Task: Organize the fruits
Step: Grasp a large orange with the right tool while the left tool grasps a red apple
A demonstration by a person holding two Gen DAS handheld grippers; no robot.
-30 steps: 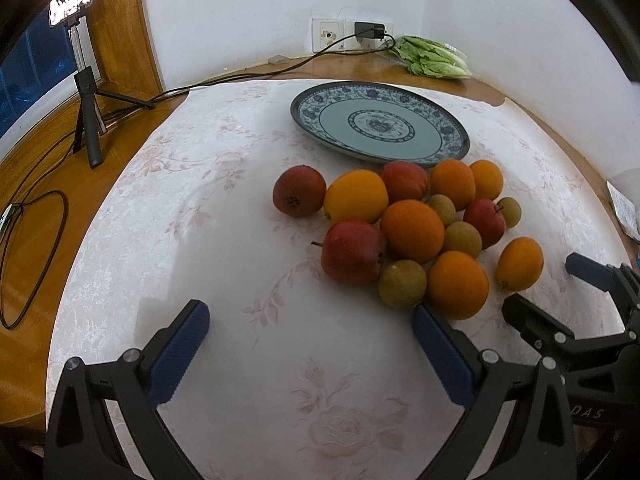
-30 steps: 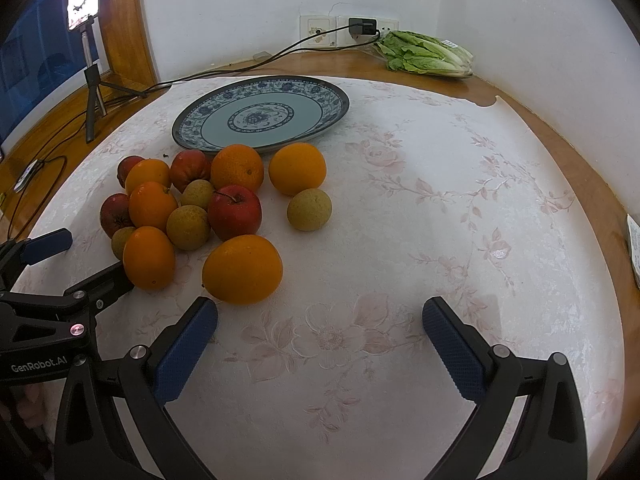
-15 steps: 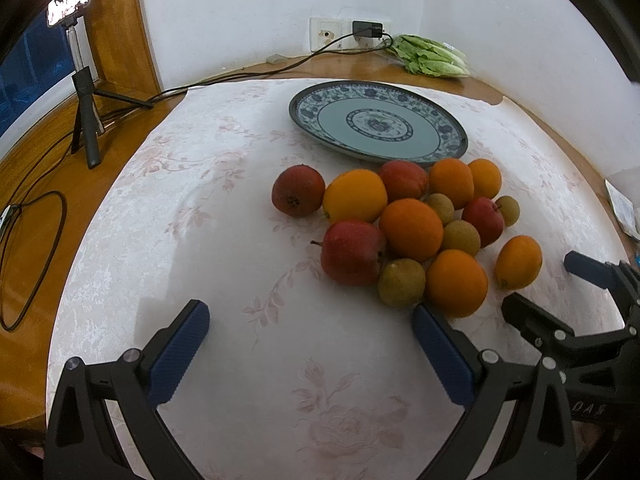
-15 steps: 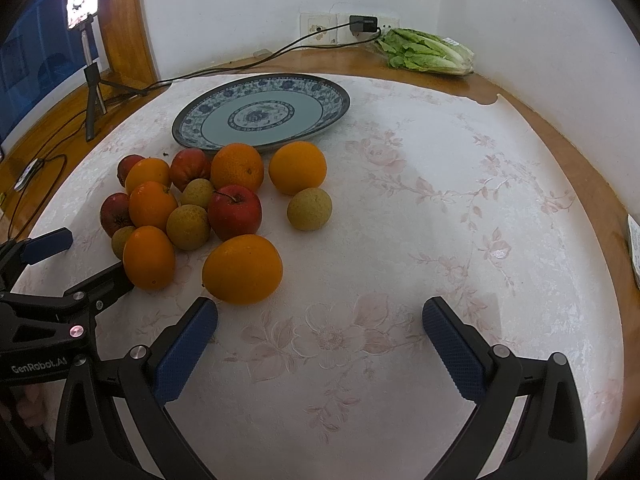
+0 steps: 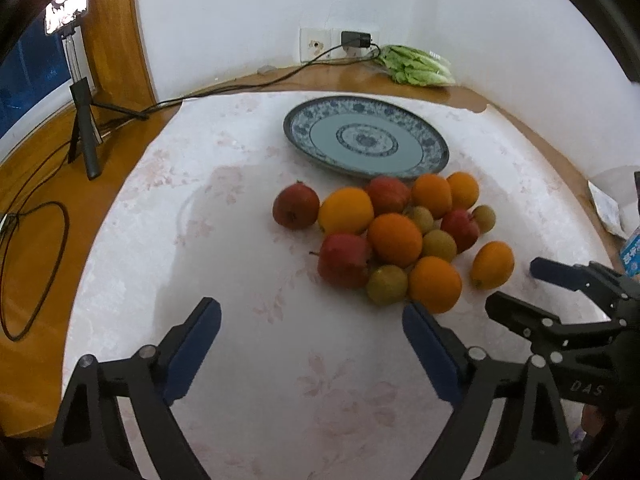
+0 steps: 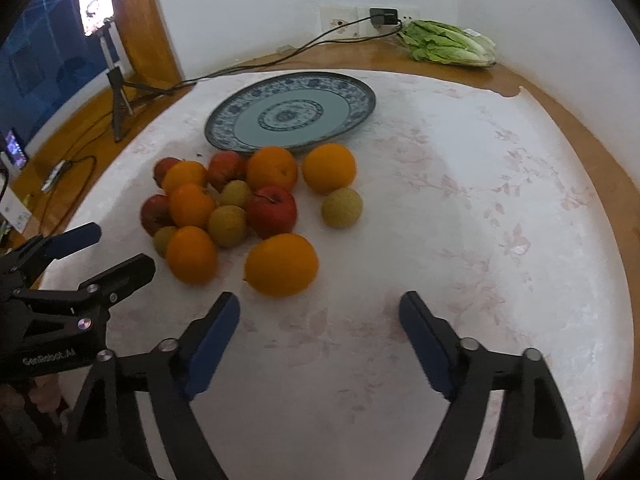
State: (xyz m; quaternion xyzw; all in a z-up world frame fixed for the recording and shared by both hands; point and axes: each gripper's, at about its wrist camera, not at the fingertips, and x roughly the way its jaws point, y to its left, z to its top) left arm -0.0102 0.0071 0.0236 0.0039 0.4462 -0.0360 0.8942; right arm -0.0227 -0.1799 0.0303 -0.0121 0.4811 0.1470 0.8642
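Plate (image 5: pixel 434 148) bare; all fruit (image 6: pixel 240 208) heaped on bench (image 6: pixel 480 220). Left gripper (image 5: pixel 312 344) and right gripper (image 6: pixel 320 336): jaws spread, closing, pinching nothing. Task looks unstarted.

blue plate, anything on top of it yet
Nothing: the blue plate shows only its own pattern. All the fruit sits in a cluster on the tablecloth in front of it. Its underside is hidden.

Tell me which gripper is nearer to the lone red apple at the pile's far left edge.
Left. The left gripper sits below the red apple, jaws closing on nothing; the right gripper lies beyond the pile, also closing empty.
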